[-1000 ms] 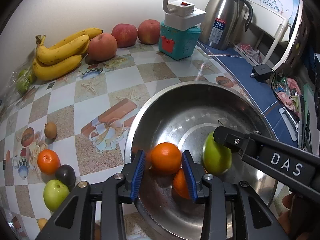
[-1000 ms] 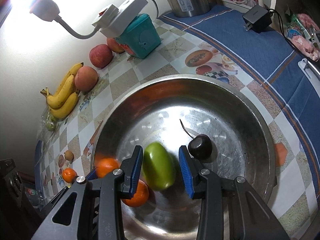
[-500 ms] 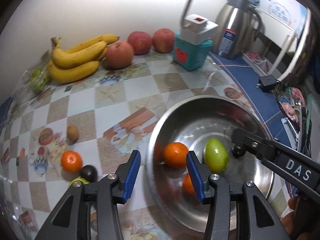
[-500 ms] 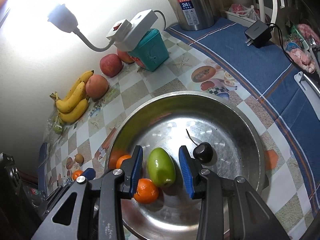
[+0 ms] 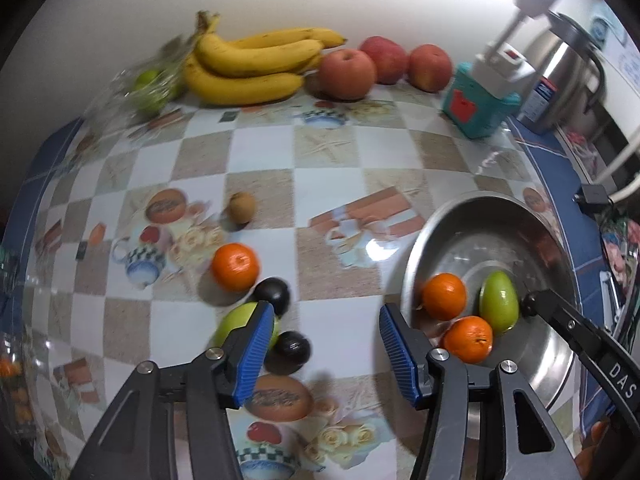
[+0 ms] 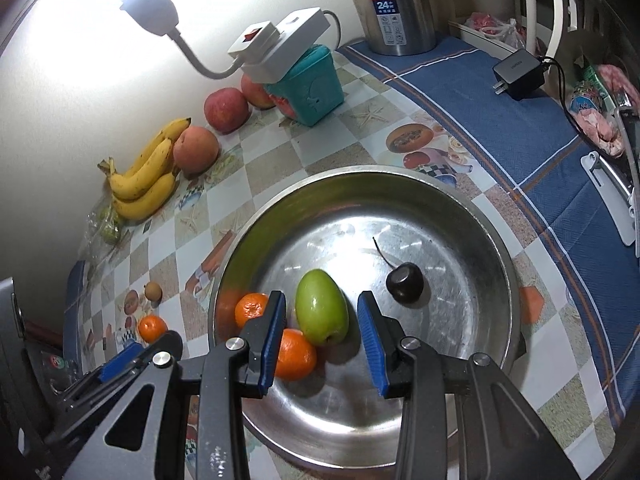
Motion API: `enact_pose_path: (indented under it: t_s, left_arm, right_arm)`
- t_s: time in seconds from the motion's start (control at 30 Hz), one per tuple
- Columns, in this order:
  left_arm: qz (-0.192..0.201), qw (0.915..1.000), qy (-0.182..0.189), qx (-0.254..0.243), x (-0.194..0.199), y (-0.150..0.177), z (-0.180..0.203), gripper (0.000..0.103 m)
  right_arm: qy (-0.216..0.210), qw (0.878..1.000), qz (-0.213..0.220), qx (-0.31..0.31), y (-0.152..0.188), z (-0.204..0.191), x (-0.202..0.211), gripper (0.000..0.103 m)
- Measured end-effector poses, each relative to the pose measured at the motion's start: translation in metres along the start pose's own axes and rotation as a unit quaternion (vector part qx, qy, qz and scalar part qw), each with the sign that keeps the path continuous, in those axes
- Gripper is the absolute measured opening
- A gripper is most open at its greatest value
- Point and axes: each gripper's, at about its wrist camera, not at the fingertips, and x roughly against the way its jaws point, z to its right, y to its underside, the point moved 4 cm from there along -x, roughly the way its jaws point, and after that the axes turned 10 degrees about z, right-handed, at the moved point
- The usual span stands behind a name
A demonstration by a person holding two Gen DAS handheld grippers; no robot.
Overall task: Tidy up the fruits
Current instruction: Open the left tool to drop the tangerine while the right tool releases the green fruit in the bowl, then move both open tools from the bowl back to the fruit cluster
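L hand-held gripper point(image 5: 326, 348) jaws just opened wider, empty over bench point(image 5: 340, 168) — R hand-held gripper point(image 6: 322, 338) open, unclamped above green fruit point(image 6: 321, 306) in bowl point(image 6: 496, 240).

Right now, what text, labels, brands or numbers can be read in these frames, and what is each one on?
"24" on the blue label of the steel thermos jug; the smaller lines beneath it are too small to read.
"DAS" on the arm of the right gripper, seen from the left wrist.
Faint lettering on the black charger: too small to read.
Writing on the wall sign behind the jug: blurred, unreadable.
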Motion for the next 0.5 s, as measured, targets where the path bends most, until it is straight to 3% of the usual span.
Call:
enact_pose_path:
  t_s: [0.2, 0.27, 0.3, 0.4, 0.5]
  left_arm:
    - [-0.003, 0.9996, -0.005, 0.029, 0.007, 0.003, -0.018, 0.064]
    - [-0.005, 0.9993, -0.008, 0.037, 0.007, 0.004, -0.022, 0.073]
    - [-0.008, 0.9991, -0.010, 0.041, 0.006, 0.005, -0.024, 0.076]
    - [-0.020, 0.9985, -0.015, 0.049, 0.000, 0.008, -0.028, 0.093]
    - [-0.028, 0.9982, -0.023, 0.049, -0.005, 0.012, -0.030, 0.095]
  right_arm:
    - [0.010, 1.000, -0.012, 0.009, 0.006, -0.002, -0.002, 0.039]
    - [0.017, 1.000, -0.019, 0.009, 0.009, -0.001, -0.005, 0.040]
    - [0.021, 0.999, -0.022, 0.011, 0.010, 0.000, -0.006, 0.043]
    - [0.029, 0.999, -0.024, 0.016, 0.012, 0.000, -0.008, 0.066]
    - [0.031, 0.999, -0.030, 0.019, 0.014, 0.000, -0.011, 0.068]
